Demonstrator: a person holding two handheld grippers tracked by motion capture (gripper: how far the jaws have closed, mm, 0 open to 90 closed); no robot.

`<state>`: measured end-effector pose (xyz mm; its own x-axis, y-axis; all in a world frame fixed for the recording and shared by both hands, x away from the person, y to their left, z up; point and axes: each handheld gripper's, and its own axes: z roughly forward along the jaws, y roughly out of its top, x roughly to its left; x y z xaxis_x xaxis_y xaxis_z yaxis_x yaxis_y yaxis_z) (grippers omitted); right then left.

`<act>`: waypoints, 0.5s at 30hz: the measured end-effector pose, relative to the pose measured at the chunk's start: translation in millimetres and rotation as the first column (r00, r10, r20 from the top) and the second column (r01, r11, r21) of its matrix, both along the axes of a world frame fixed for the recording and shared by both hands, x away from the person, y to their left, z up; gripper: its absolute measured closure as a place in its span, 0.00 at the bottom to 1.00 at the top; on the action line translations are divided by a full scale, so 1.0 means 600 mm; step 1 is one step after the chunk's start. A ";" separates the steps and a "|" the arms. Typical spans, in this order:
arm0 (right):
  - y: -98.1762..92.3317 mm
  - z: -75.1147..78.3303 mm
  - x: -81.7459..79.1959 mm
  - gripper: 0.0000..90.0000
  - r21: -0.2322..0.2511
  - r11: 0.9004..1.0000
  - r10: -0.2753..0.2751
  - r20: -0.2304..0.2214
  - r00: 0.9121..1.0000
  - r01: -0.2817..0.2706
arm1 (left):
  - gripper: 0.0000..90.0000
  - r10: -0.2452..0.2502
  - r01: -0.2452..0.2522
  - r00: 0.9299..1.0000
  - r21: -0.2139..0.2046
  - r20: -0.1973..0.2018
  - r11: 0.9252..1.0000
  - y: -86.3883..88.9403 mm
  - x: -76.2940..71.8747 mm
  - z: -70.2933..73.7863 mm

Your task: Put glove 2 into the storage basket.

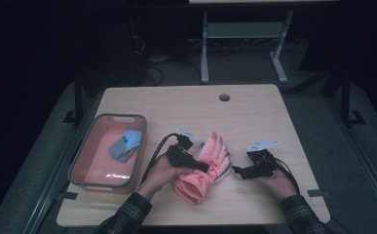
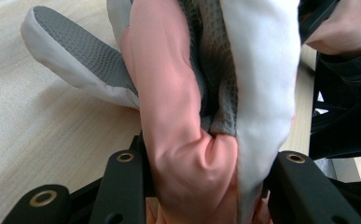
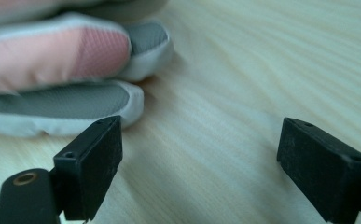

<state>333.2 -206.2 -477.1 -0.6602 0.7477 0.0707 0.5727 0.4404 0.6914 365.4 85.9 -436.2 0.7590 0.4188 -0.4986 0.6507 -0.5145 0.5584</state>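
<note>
Pink glove (image 1: 203, 170) at desk (image 1: 254, 112) centre, clamped by left gripper (image 1: 203, 166) fingers. Right gripper (image 1: 238, 171) at glove's 3 o'clock, fingers released, empty. Risk: one-sided grip lets bulky fabric slip, glove sags, twists.

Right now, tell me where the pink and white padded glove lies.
In the high view the pink and white padded glove lies at the table's near middle, clamped in the left gripper, right of the grey-rimmed pink tub.

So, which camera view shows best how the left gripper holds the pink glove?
The left gripper view: the pink glove is bunched between the two black jaws. The high view shows the left gripper across the whole glove. The right gripper view shows its fingertips on the table.
</note>
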 end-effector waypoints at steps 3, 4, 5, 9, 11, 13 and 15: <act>0.003 -0.003 -0.003 0.14 -0.021 1.000 0.007 0.027 1.000 -0.006 | 0.66 -0.003 0.003 1.000 -0.004 0.012 1.000 0.002 -0.001 0.005; 0.004 -0.003 -0.005 0.12 -0.014 1.000 0.001 0.024 1.000 0.000 | 0.66 0.001 -0.001 1.000 -0.010 0.012 1.000 0.003 -0.001 0.007; 0.003 -0.006 -0.004 0.11 -0.011 1.000 0.011 0.039 0.999 -0.011 | 0.66 -0.002 0.002 1.000 -0.012 0.017 1.000 0.004 -0.001 0.009; 0.003 -0.009 -0.003 0.08 -0.003 1.000 0.001 0.041 0.999 -0.001 | 0.66 0.000 0.000 1.000 -0.012 0.018 1.000 0.005 -0.001 0.015; 0.003 -0.009 -0.003 0.08 -0.004 1.000 0.001 0.041 0.999 -0.001 | 0.66 0.000 0.000 1.000 -0.018 0.023 1.000 0.007 -0.002 0.018; 0.003 -0.009 -0.002 0.08 -0.005 1.000 0.004 0.043 0.999 -0.004 | 0.66 0.000 0.000 1.000 -0.017 0.027 1.000 0.009 -0.003 0.023; 0.003 -0.009 -0.002 0.08 -0.006 1.000 0.005 0.043 0.999 -0.005 | 0.66 0.008 -0.007 1.000 -0.020 0.030 1.000 0.012 -0.004 0.029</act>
<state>332.0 -204.5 -482.4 -0.6660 0.7450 0.0376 0.5403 0.4470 0.7129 363.1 92.8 -418.8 0.7708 0.4144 -0.4839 0.6371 -0.4982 0.5882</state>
